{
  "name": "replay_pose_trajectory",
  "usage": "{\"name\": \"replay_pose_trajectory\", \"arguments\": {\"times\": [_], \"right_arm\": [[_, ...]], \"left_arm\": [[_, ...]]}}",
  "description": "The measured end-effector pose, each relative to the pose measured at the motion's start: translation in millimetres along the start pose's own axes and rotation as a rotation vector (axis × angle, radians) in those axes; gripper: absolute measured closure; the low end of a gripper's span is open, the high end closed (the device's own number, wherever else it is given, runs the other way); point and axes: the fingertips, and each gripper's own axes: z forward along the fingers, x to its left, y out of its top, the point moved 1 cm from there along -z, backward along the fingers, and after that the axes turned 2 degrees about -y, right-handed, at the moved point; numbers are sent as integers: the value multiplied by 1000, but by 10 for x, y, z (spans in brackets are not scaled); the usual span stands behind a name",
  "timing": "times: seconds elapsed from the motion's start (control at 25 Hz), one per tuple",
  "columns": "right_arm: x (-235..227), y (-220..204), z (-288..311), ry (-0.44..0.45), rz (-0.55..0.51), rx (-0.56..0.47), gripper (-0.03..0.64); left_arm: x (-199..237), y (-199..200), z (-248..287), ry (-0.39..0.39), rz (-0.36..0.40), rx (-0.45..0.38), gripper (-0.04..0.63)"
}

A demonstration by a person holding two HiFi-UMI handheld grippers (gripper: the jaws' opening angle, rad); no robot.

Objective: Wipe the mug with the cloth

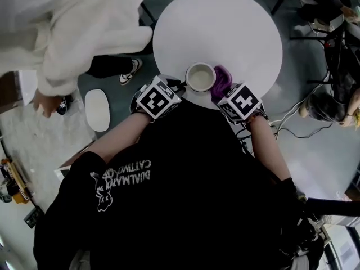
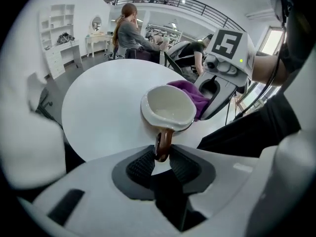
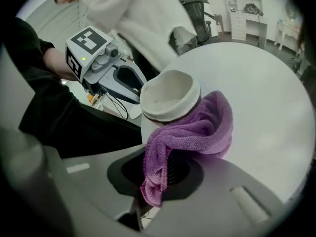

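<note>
Mug (image 1: pixel 200 76): close to the near edge of the round white tabletop (image 1: pixel 225 21); white inside, brown outside, no contents visible; resting or lifted, impossible to tell.
Handle (image 2: pixel 164 143): brown, pointing back toward the person.
Left tool (image 2: pixel 159 163): clamped on the handle, with only the loop's outer end between the pads.
Cloth (image 3: pixel 197 127): purple, bunched against the mug's wall just below the rim, on the side away from the handle; loose tail hanging down.
Right tool (image 3: pixel 165 174): clamped on a fold of the cloth, close beside the mug.
Risk, pivot: likely swing or tilt of the mug about that thin handle hold under sideways wiping pressure.
Risk, edge: little tabletop between mug and near edge; probable fall toward the person after a slip or a hard push.
Risk, cloth: possible pull-out of the pinched fold from drag against the wall, leaving hard pads on ceramic.
Risk, tools: both close around the mug; chance of a knock during a sweep round it.
</note>
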Motion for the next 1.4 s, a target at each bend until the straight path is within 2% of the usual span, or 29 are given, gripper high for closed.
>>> {"name": "replay_pose_trajectory", "arguments": {"times": [0.28,0.8,1.08,1.4], "right_arm": [[193,105,126,-65,148,-75,568],[406,220,301,-149,325,-185,568],[474,324,414,-156,374,-234,568],[593,502,521,-165,373,-265,568]], "left_arm": [[67,-81,-83,-29,99,34,505],[16,-145,-19,-74,129,-4,508],[-74,-171,45,-121,186,3,514],[-101,-156,67,-149,221,4,518]]}}
